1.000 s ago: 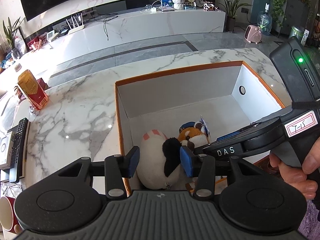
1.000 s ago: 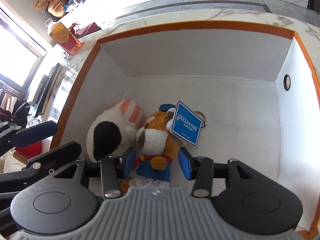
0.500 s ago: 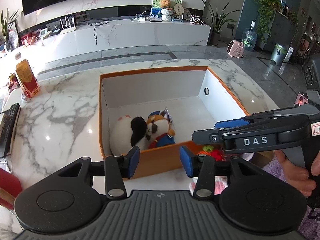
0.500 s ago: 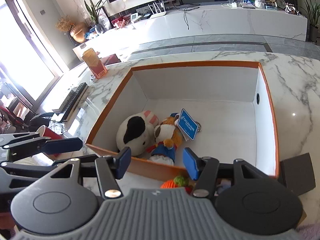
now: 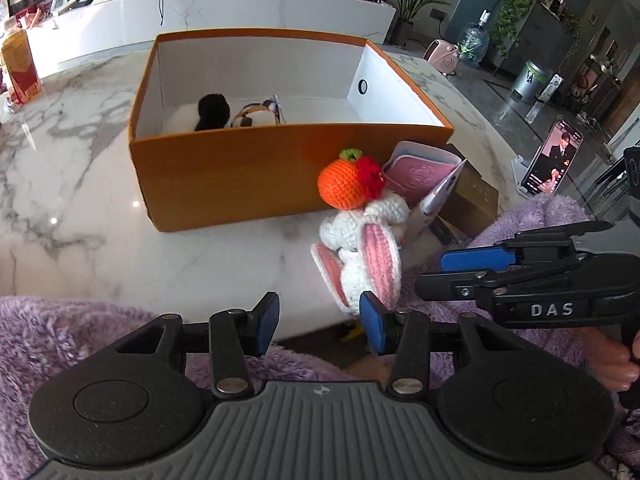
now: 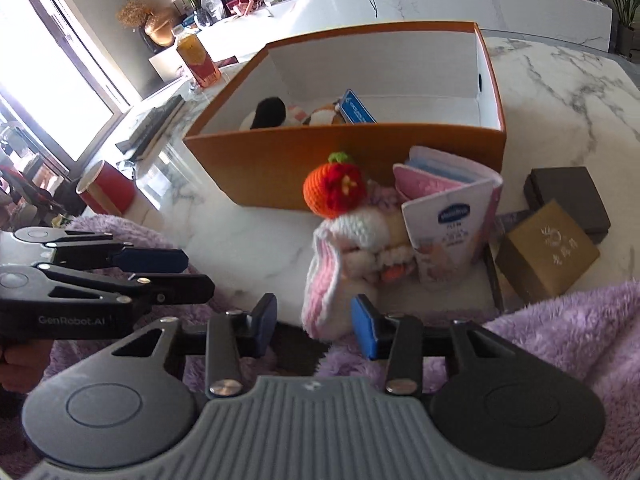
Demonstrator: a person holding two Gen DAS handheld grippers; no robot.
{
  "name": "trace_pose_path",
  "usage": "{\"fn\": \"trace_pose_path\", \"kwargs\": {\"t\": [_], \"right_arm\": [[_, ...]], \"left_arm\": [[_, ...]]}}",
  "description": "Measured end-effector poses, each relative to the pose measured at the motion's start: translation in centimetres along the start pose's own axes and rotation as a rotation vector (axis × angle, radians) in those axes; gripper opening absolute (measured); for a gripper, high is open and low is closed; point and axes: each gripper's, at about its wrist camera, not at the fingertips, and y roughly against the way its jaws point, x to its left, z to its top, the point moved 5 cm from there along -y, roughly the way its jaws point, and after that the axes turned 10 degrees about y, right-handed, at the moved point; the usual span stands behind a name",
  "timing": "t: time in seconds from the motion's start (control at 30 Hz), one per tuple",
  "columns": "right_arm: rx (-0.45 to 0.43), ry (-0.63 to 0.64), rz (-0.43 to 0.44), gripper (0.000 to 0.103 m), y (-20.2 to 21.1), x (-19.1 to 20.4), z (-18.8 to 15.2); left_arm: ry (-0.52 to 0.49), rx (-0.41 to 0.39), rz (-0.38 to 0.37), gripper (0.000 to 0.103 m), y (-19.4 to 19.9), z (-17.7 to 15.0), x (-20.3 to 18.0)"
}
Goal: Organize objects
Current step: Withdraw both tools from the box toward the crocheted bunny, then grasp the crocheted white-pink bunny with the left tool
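Left gripper (image 5: 318, 322), my left wrist view: blue pads parted, nothing between them, poised over the table's near edge and a purple fleece sleeve (image 5: 60, 332). Right gripper (image 5: 460, 272) enters from the right, its body lettered "DAS".

Item, crocheted rabbit (image 5: 360, 256): white yarn, pink-lined ears, an orange crocheted fruit (image 5: 342, 184) with green stalk and red flower on top. It stands on the marble table (image 5: 80, 200) just in front of the orange box (image 5: 240, 176), touching a pink pouch (image 5: 420, 176). A gold box (image 5: 472, 200) sits behind the pouch. Inside the orange box, low against the near wall: a black-and-white plush (image 5: 212, 114) and a brown plush (image 5: 256, 116). A phone on a stand (image 5: 552, 156) is at right.

Right wrist view: right gripper (image 6: 314, 326), pads apart, having just narrowed; the rabbit's (image 6: 340, 264) lower ear lies between them, and I cannot tell whether either pad touches it. Left gripper (image 6: 168, 270) at left, lettered "GenRobot.AI". The pouch (image 6: 448, 232) reads "Vaseline" on a blue badge. A blue tag (image 6: 356, 112) shows in the box (image 6: 320, 160); its print is unreadable here. Gold box (image 6: 548, 248) bears pale characters I cannot read; a dark box (image 6: 568, 196) lies behind it.

Change from a second ago: both grippers were over the box interior, above the plushes; now both are back at the table's near edge by the rabbit.
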Motion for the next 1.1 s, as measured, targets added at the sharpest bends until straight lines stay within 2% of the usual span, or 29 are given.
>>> {"fn": "trace_pose_path", "kwargs": {"t": [0.1, 0.2, 0.33, 0.47, 0.53, 0.7, 1.0, 1.1], "right_arm": [[0.007, 0.03, -0.076, 0.045, -0.5, -0.2, -0.8], [0.01, 0.032, -0.142, 0.041, -0.7, -1.1, -0.9], [0.018, -0.006, -0.161, 0.033, -0.8, -2.5, -1.1], [0.042, -0.006, -0.202, 0.028, -1.5, -3.2, -1.2], [0.056, 0.004, -0.203, 0.027, -2.0, -3.2, -1.3], [0.092, 0.044, -0.203, 0.027, -3.1, -3.2, -1.7], [0.132, 0.059, -0.195, 0.025, -4.5, -3.4, -1.8], [0.135, 0.061, -0.196, 0.025, -4.2, -3.6, -1.9]], "left_arm": [[0.031, -0.007, -0.043, 0.053, -0.6, -0.3, -0.6], [0.043, -0.033, -0.056, 0.055, -1.3, 0.0, -1.6], [0.045, -0.02, -0.068, 0.058, -2.6, 0.5, -2.7], [0.095, 0.003, -0.063, 0.063, -4.3, 1.3, -3.3], [0.112, 0.027, -0.056, 0.064, -5.3, 1.7, -3.5], [0.114, 0.096, 0.025, 0.065, -7.6, 2.1, -3.7], [0.096, 0.188, 0.065, 0.065, -10.7, 1.6, -4.0], [0.115, 0.188, 0.044, 0.059, -10.7, 1.5, -3.6]]}}
